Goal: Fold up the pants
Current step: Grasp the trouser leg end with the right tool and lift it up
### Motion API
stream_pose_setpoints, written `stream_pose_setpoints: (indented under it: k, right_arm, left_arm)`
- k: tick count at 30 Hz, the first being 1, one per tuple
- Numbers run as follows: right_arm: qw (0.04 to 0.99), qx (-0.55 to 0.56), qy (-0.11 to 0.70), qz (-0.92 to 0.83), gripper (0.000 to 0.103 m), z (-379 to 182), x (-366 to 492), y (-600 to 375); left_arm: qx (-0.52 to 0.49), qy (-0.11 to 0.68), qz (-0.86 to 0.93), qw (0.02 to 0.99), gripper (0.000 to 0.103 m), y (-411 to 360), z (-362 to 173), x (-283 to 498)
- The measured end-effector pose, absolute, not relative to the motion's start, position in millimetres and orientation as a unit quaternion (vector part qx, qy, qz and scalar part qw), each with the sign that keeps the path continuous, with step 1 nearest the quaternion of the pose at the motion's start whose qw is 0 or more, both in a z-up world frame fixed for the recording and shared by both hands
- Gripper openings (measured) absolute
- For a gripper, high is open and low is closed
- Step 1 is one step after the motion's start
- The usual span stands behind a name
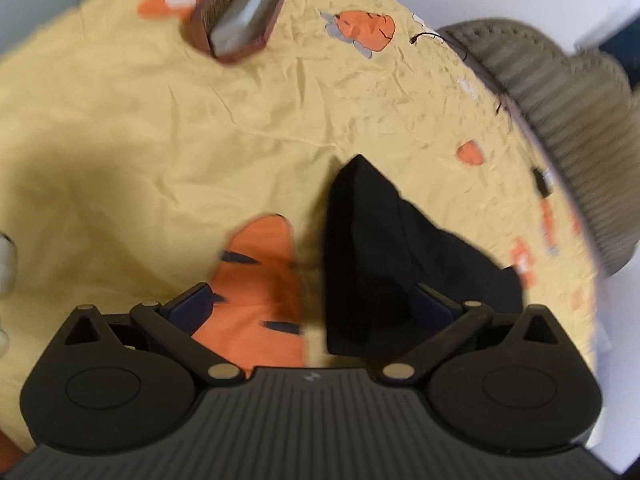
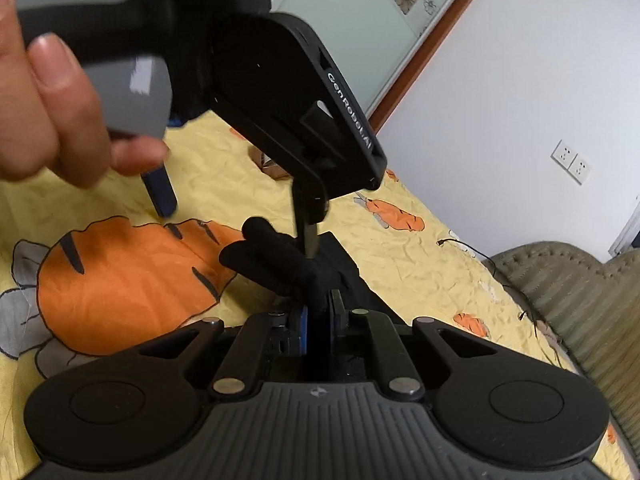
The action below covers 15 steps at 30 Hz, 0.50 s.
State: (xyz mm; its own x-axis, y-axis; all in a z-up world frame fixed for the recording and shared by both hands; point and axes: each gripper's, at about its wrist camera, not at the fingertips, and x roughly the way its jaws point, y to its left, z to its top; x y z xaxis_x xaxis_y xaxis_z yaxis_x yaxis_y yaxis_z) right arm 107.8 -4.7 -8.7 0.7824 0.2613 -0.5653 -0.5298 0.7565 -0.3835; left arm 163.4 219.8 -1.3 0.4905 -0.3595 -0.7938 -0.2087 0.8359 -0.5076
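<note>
The black pants (image 1: 380, 256) lie bunched on a yellow sheet with orange carrot prints (image 1: 160, 140). In the left wrist view my left gripper (image 1: 316, 300) is open, its jaws wide apart, with the pants draped over the right finger (image 1: 436, 304). In the right wrist view my right gripper (image 2: 318, 316) is shut on a bunched fold of the black pants (image 2: 276, 260) and holds it just above the sheet (image 2: 400, 256). The left gripper (image 2: 236, 224) hangs over the pants in that view, held by a hand (image 2: 52, 120).
A brown case with a grey block in it (image 1: 240, 16) lies at the far side of the sheet. A ribbed olive cushion (image 1: 560, 112) borders the bed's right side; it also shows in the right wrist view (image 2: 576, 300). A thin black cable (image 2: 468, 248) runs along the edge.
</note>
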Motion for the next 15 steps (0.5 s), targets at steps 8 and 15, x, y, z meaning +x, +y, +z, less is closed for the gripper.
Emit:
stream_pose_setpoints:
  k: [8,15]
  right_arm:
    - [0.911,-0.248,0.247,0.219,0.009,-1.7,112.0,-15.0]
    - [0.911,-0.244,0.249,0.222,0.009,-3.0,109.8,-17.6]
  left_arm:
    - [-0.359,0.504,-0.062,0.783,0.103,204.5,-15.3,183.3]
    - [-0.305,0.51,-0.052,0.803,0.042,181.6,-3.6,200.4]
